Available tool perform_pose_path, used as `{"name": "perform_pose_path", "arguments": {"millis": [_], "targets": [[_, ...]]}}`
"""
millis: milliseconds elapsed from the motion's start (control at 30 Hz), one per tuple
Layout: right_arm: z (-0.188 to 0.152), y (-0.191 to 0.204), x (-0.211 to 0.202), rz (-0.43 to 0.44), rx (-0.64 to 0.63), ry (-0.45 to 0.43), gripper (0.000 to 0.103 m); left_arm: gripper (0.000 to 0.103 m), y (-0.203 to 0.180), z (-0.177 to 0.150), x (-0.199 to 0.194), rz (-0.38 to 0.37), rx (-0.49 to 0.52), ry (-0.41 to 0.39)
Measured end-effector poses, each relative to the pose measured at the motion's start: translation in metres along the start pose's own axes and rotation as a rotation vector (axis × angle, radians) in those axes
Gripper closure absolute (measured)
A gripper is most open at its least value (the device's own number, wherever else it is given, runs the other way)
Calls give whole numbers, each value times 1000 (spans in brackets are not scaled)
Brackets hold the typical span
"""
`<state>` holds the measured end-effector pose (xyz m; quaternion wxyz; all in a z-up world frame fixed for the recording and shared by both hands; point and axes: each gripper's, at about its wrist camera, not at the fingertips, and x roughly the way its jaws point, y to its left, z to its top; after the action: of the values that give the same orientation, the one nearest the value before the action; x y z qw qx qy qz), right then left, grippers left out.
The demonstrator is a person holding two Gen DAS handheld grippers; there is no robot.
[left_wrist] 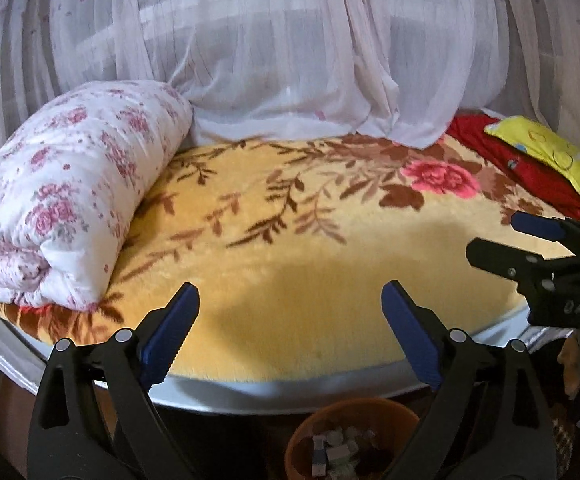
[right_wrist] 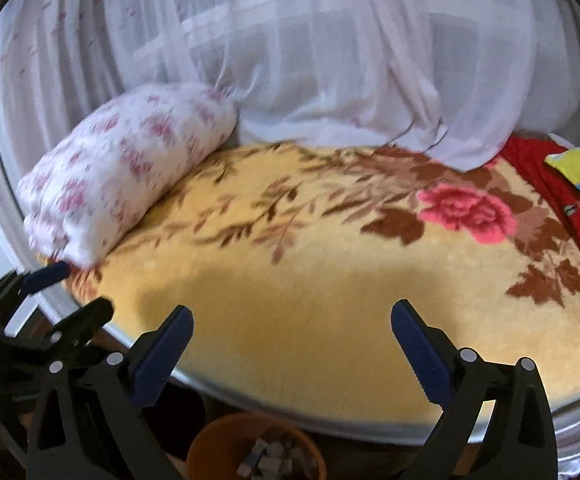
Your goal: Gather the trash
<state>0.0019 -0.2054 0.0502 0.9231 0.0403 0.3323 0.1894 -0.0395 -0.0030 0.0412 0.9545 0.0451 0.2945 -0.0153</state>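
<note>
One bed point(left_wrist: 290, 390) with one yellow blanket point(left_wrist: 330, 280), brown leaves and one pink flower point(left_wrist: 440, 176) on it. One rolled-up quilt point(left_wrist: 70, 200), white with pink roses, at the left end. One white curtain point(left_wrist: 274, 48) behind, hanging down onto the blanket. One red cloth point(left_wrist: 530, 172) at the right end, with one yellow pillow point(left_wrist: 546, 152) on top. One orange bin point(left_wrist: 298, 436) on the floor, just in front of the bed.

Trash point(left_wrist: 338, 452) down inside the bin: small white and grey bits, piled together, too blurry to count. In the right view, the same bin point(right_wrist: 210, 440) with the bits point(right_wrist: 270, 460) low in it.

Two tongs. Left tongs point(left_wrist: 290, 312) spread wide, nothing between the blue pads point(left_wrist: 170, 332), touching nothing, up over the front edge of the bed and above the bin. Right tongs point(right_wrist: 292, 332) spread wide too, blue pads point(right_wrist: 422, 356) bare, nothing pinched, nothing touched. Both side by side, each showing at the edge of the other's view.
</note>
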Motion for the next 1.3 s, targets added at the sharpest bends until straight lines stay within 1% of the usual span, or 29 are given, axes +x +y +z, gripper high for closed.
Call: {"name": "perform_pose_path", "arguments": {"millis": [67, 133, 233, 300, 433, 600, 700, 800, 900, 1067, 1167, 1300], "targets": [[6, -1, 2, 0, -13, -27, 5, 13, 1, 5, 2, -1, -15, -12], [13, -2, 2, -40, -34, -78, 5, 13, 2, 11, 5, 4, -31, -26], [20, -2, -1, -79, -58, -140, 5, 13, 3, 19, 8, 10, -51, -41], [23, -2, -2, -90, -61, -165, 5, 13, 3, 23, 10, 7, -55, -46], [26, -5, 4, -88, -41, -174, 5, 13, 1, 28, 18, 12, -61, -46], [26, -2, 12, -145, -79, -189, 5, 13, 1, 32, 28, 29, -67, -42], [29, -2, 17, -188, -111, -210, 5, 13, 6, 37, 35, 34, -89, -45], [34, -6, 21, -247, -137, -240, 5, 13, 17, 45, 40, 52, -118, -67], [42, -16, 23, -300, -147, -275, 5, 13, 32, 54, 44, 86, -147, -108], [56, -35, 23, -325, -112, -318, 5, 13, 50, 69, 54, 142, -171, -155], [62, -43, 28, -343, -106, -334, 5, 13, 57, 77, 64, 154, -174, -167], [66, -53, 42, -354, -96, -331, 5, 12, 63, 81, 80, 158, -170, -170]]}}
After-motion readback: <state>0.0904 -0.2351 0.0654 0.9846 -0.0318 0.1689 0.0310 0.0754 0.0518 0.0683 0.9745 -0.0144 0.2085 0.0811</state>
